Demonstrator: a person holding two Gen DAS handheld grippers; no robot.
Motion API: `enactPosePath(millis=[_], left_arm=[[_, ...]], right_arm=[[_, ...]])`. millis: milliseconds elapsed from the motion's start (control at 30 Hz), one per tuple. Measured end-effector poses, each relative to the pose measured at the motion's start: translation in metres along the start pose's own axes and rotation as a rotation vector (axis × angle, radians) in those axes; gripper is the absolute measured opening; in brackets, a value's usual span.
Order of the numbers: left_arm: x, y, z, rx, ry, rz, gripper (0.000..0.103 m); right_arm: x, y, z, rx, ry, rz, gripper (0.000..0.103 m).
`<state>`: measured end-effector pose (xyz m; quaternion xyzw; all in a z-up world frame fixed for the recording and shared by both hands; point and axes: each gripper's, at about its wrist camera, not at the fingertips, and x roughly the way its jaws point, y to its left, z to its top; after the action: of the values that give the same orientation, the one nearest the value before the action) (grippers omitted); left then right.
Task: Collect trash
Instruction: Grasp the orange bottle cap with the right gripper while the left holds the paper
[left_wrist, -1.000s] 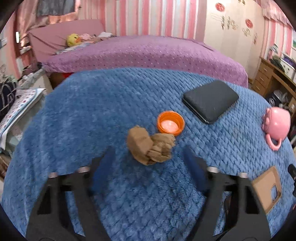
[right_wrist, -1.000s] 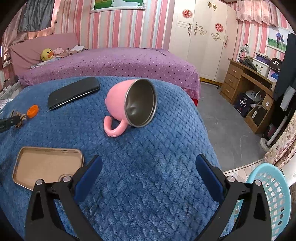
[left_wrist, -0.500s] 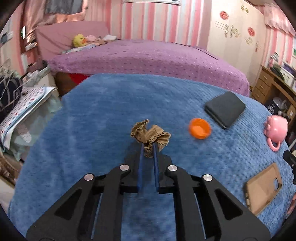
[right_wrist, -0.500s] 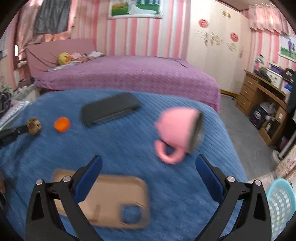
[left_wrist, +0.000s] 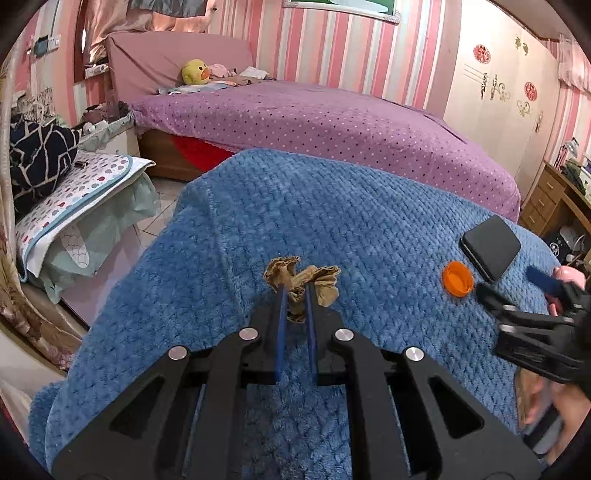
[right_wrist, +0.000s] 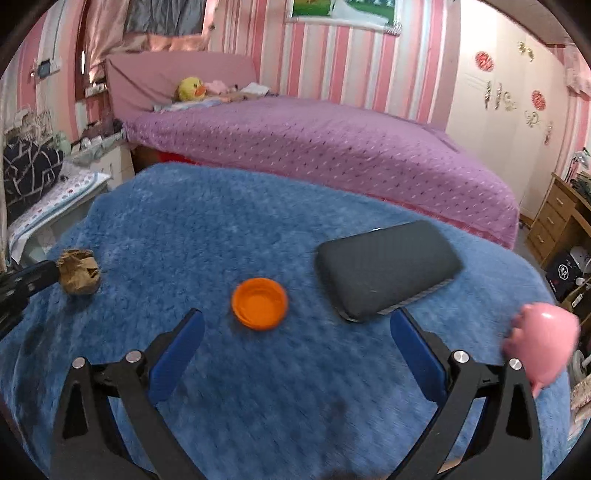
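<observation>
My left gripper (left_wrist: 294, 295) is shut on a crumpled brown paper wad (left_wrist: 303, 282) and holds it just above the blue blanket (left_wrist: 332, 221). The wad also shows in the right wrist view (right_wrist: 78, 271), at the left gripper's tip. An orange bottle cap (right_wrist: 259, 303) lies open side up on the blanket, just ahead of my right gripper (right_wrist: 295, 332), which is open and empty. In the left wrist view the cap (left_wrist: 458, 278) lies to the right, with the right gripper (left_wrist: 517, 295) beside it.
A black power bank (right_wrist: 388, 269) lies right of the cap. A pink mug (right_wrist: 543, 339) lies on its side at the blanket's right edge. A purple bed (right_wrist: 314, 147) stands behind. A desk with drawers (right_wrist: 561, 218) is at far right.
My left gripper closed on the paper wad and lifted it leftward. My right gripper swung left from the mug and phone case toward the orange cap.
</observation>
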<state>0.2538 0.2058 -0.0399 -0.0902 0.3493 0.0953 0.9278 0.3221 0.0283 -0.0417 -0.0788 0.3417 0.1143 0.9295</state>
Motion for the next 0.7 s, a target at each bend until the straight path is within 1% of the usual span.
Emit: enactPosePath(millis=[67, 167, 200, 233, 267, 333, 367, 467, 533, 600, 700], left_arm=[[0.002, 0.001, -0.001, 0.004, 0.003, 0.013, 0.008], [0.005, 0.003, -0.002, 0.009, 0.011, 0.038, 0.007], [0.005, 0.004, -0.002, 0.006, 0.013, 0.041, 0.006], [0.006, 0.005, -0.003, 0.005, 0.014, 0.043, 0.006], [0.006, 0.006, -0.003, 0.002, 0.014, 0.045, 0.006], [0.007, 0.006, -0.003, 0.000, 0.014, 0.045, 0.006], [0.007, 0.006, -0.003, 0.000, 0.014, 0.045, 0.006], [0.007, 0.006, -0.003, -0.007, 0.015, 0.038, 0.006], [0.006, 0.006, -0.003, -0.009, 0.013, 0.035, 0.006], [0.005, 0.004, -0.003, -0.007, 0.011, 0.035, 0.006], [0.004, 0.003, -0.002, -0.007, 0.010, 0.033, 0.005]], right_arm=[[0.015, 0.005, 0.003, 0.005, 0.037, -0.010, 0.098], [0.030, 0.012, 0.005, -0.002, 0.070, -0.010, 0.096], [0.035, 0.014, 0.006, -0.003, 0.076, -0.011, 0.090], [0.040, 0.017, 0.007, -0.003, 0.085, -0.011, 0.082], [0.045, 0.018, 0.007, -0.001, 0.097, -0.007, 0.078], [0.048, 0.016, 0.006, 0.005, 0.109, 0.009, 0.067], [0.048, 0.014, 0.006, 0.007, 0.111, 0.020, 0.065], [0.049, 0.015, 0.005, 0.007, 0.110, 0.051, 0.054], [0.047, 0.015, 0.005, 0.010, 0.102, 0.058, 0.040], [0.045, 0.016, 0.005, 0.005, 0.091, 0.074, 0.040], [0.037, 0.019, 0.005, -0.010, 0.067, 0.075, 0.040]])
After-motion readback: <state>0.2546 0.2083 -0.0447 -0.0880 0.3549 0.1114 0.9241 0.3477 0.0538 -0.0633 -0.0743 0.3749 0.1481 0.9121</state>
